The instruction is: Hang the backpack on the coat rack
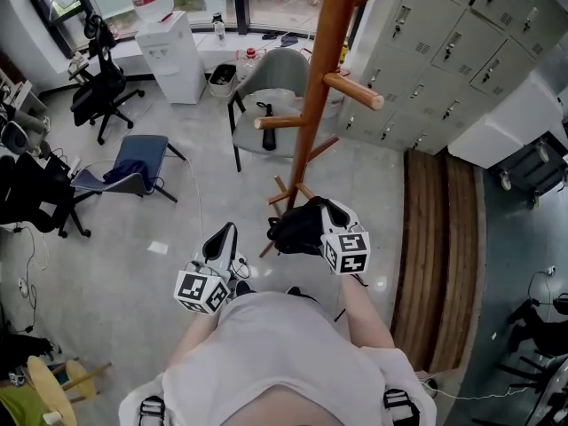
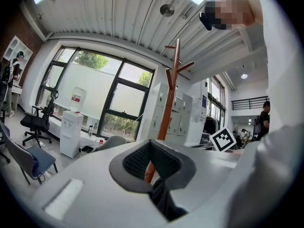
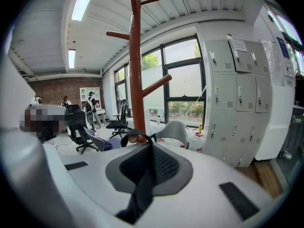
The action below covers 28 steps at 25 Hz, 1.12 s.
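Nearest, in front of the person's white shirt (image 1: 284,362), the left gripper (image 1: 222,238) pointed level toward the far side. Its jaws were drawn together at the tips, and the backpack (image 1: 297,227) lay to its right, apart from it. Slightly farther and to the right, the right gripper (image 3: 148,145) tilted a little downward. Its jaws were pressed together on a black strap (image 3: 137,189) of the backpack, and a loop of that strap rose just past the jaw tips. The black backpack hung at that gripper's left side, low over the grey floor (image 1: 160,202) and near the foot of the coat rack (image 1: 324,60). The rack, a brown wooden pole with pegs, stood upright just beyond. Farther off stood a grey chair (image 1: 275,87), a white water dispenser (image 1: 173,56) at far left and grey lockers (image 1: 444,51) at right.
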Tool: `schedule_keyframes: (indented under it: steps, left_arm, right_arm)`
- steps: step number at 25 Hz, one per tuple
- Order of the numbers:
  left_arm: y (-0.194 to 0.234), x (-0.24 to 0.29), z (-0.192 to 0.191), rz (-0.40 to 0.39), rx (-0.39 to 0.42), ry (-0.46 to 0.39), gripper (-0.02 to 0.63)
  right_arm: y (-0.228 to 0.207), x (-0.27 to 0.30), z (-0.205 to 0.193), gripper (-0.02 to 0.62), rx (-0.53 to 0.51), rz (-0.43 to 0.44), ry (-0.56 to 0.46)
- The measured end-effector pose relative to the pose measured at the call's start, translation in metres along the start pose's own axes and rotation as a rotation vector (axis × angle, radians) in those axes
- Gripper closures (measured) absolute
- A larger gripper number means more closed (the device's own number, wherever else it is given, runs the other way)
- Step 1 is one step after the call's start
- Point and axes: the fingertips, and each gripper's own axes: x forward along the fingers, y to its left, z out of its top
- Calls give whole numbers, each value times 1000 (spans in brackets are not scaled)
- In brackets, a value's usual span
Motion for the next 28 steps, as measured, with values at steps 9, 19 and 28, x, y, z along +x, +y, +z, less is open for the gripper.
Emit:
schedule_keyframes:
  steps: [9,19,28]
  left_arm:
    - [3,1,-1,10,-9,4,595]
    - [9,1,-3,29,-10,7,595]
    - [16,3,-4,45,-14,8,595]
  right_arm:
    - [1,10,4,577,-24,25,-3]
    - [-4,20,13,580,-59,41,-24]
    - [-3,35,0,580,-81,64,14]
